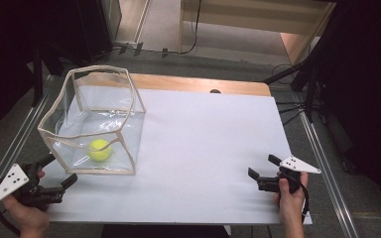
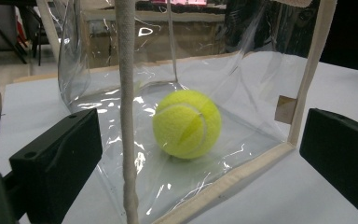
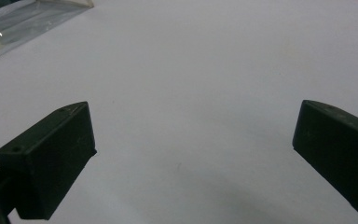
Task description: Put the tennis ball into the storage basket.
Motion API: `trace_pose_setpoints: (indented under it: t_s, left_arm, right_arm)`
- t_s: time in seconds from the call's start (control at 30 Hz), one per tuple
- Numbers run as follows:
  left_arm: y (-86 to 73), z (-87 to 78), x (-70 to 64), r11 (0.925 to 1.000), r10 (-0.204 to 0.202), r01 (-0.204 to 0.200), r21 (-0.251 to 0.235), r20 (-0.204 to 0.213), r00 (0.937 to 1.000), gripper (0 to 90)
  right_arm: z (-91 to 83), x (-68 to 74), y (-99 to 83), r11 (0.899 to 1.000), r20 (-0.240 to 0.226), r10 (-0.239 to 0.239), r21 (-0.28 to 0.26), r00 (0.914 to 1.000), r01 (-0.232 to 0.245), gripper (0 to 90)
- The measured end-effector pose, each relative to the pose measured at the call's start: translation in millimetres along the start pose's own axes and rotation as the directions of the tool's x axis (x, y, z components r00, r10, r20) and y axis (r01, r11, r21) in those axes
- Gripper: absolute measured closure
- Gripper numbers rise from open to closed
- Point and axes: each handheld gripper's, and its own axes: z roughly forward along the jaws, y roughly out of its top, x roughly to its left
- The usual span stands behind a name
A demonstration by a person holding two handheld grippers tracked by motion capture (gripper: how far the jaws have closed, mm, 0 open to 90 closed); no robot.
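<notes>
A yellow tennis ball [image 1: 100,149] rests on the floor of a clear plastic bag with cream fabric trim [image 1: 129,97], which stands open-topped on the left of the white table [image 1: 213,144]. My left gripper [image 1: 59,170] sits just off the bag's near left corner, open, jaws pointing at it. In the left gripper view the ball [image 2: 187,123] lies behind the bag's clear wall and a cream corner strip [image 2: 127,112]. My right gripper [image 1: 262,167] is open near the table's front right, with bare white table [image 3: 191,93] between its jaws.
A wooden strip [image 1: 198,83] runs along the table's far edge. Metal rails [image 1: 322,158] flank both sides of the table. Dark stands and cables [image 1: 297,79] stand beyond the far right corner. The bag's corner [image 3: 23,18] lies at the top left of the right gripper view.
</notes>
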Motion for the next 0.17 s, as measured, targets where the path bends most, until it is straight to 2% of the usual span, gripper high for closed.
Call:
trace_pose_setpoints:
  t_s: [0.17]
  left_arm:
    - [0.0,0.3,-0.1,1.0,-0.001,0.001,0.0,0.001,1.0,0.0]
  right_arm:
    - [1.0,-0.2,-0.4,1.0,-0.012,-0.003,0.015,0.9999,0.004,0.0]
